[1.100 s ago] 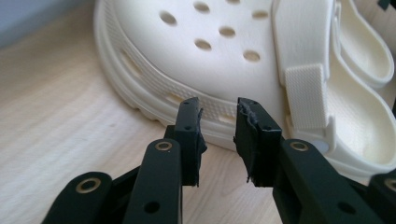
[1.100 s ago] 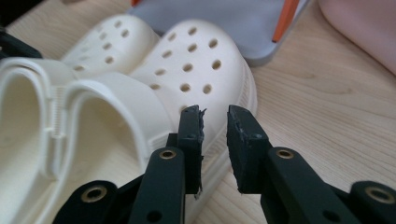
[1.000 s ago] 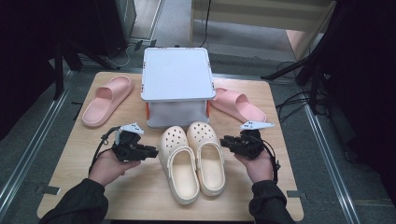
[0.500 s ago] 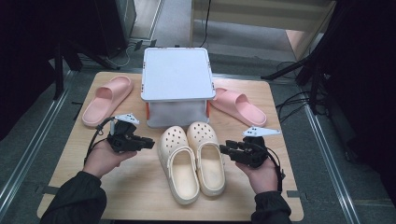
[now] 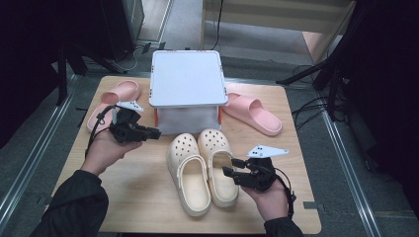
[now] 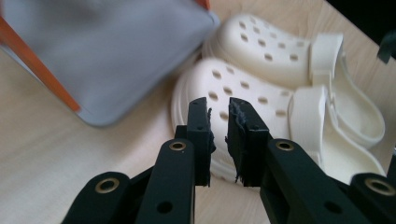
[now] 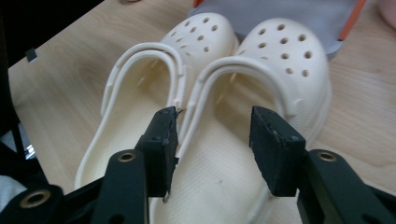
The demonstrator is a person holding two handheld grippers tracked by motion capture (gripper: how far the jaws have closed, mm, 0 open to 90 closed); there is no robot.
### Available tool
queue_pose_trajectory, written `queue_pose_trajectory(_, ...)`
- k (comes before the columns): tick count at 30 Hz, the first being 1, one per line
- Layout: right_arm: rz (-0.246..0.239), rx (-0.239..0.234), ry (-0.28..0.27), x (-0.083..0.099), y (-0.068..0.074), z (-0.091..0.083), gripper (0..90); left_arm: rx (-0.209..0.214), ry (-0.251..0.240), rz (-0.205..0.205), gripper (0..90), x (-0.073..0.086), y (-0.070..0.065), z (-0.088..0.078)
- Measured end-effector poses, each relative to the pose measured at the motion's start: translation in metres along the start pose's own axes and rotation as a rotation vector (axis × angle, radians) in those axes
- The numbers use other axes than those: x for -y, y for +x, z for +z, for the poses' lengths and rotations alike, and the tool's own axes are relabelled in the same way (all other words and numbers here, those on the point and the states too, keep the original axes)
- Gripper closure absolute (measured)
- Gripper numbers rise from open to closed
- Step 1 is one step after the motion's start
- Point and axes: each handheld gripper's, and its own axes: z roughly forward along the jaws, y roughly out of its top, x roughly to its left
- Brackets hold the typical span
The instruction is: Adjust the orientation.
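Cream clogs [image 5: 202,170], paired before the box [image 5: 186,79]; right gripper [image 5: 233,172] jaws just opening, empty, at the heel; left gripper [image 5: 153,133] narrow, empty.

I work in what looks like a lab or recording studio: my small wooden table [image 5: 148,197] stands among black stands [image 5: 62,69], floor cables [image 5: 306,106] and metal rails [image 5: 29,158], dark all round.
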Motion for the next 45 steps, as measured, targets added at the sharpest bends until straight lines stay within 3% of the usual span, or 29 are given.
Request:
queue_pose_trajectory(1, -0.011, -0.008, 0.011, 0.001, 0.005, 0.004, 50.1, -0.024, -0.001, 0.015, 78.4, -0.011, 0.001, -0.004)
queue_pose_trajectory(10, -0.012, -0.034, 0.026, 0.001, 0.016, 0.023, 42.7, -0.055, -0.029, 0.005, 77.3, -0.045, 0.017, -0.014)
queue_pose_trajectory(19, -0.004, 0.014, 0.033, 0.003, 0.022, 0.036, 30.5, -0.074, -0.042, -0.005, 77.7, -0.067, 0.039, -0.011)
queue_pose_trajectory(25, -0.001, 0.052, 0.051, 0.005, 0.028, 0.042, 29.4, -0.089, -0.027, 0.006, 78.2, -0.073, 0.036, -0.003)
queue_pose_trajectory(39, 0.045, 0.065, 0.075, 0.006, 0.032, 0.064, 28.8, -0.128, -0.022, 0.016, 81.5, -0.077, 0.043, -0.003)
queue_pose_trajectory(45, 0.067, 0.07, 0.072, 0.004, 0.03, 0.076, 29.7, -0.125, -0.015, 0.014, 85.9, -0.077, 0.043, -0.004)
